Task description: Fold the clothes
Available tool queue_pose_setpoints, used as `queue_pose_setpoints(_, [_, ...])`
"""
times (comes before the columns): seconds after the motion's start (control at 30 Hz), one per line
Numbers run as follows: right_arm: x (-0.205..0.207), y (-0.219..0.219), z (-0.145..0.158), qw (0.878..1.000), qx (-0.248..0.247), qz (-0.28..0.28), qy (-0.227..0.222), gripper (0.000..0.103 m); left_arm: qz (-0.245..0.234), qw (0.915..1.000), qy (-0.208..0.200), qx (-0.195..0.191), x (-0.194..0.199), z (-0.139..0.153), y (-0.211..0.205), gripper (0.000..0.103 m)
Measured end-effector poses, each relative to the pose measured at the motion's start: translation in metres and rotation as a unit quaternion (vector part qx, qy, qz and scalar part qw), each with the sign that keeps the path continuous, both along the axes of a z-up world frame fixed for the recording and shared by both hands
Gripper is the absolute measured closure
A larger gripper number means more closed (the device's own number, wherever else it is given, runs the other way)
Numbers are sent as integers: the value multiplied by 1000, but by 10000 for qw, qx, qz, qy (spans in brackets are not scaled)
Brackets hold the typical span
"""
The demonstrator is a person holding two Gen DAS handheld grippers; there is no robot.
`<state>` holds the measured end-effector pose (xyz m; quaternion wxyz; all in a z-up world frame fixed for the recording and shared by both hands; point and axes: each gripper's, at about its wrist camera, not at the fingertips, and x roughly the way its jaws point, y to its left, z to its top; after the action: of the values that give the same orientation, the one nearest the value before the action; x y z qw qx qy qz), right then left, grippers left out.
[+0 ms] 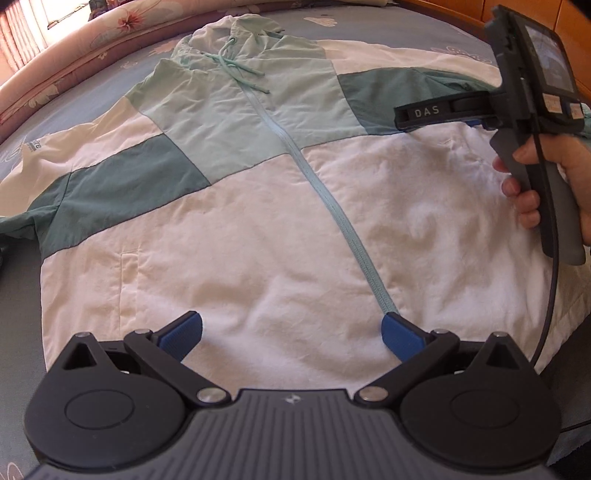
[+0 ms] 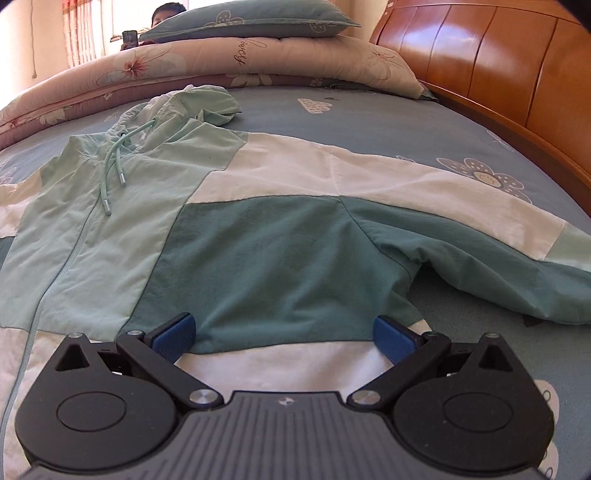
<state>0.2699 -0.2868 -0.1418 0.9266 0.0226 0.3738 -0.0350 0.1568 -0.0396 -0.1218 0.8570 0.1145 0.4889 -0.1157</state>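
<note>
**Jacket flat on bed, both grippers open**

Left wrist view: jacket (image 1: pixel 258 206) lies front-up on the bed (image 1: pixel 388 29), zip running lengthwise, hood at the far end, hem near the cam. Left gripper (image 1: pixel 291 334) hovers over the hem w/ fingers spread wide, empty.

Right wrist view: right gripper (image 2: pixel 284 332) fingers wide apart, empty, over the dark green panel. Sleeve (image 2: pixel 480 251) stretches out to the right. Folded quilt (image 2: pixel 221 62) & pillow (image 2: pixel 251 20) sit beyond the hood; wooden headboard (image 2: pixel 498 66) to the right.
</note>
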Motion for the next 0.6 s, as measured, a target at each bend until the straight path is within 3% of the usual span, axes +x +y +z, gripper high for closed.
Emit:
queue_pose_setpoints(0.4, [25,14,10,9989,-461,106,-65,0,228,9989,264,-322,14,-9,3,1])
queue_pose_setpoints(0.6, [9,-14,4,9999,-62,-56,139,0,281,9985,265,-390,17,-10,4,1])
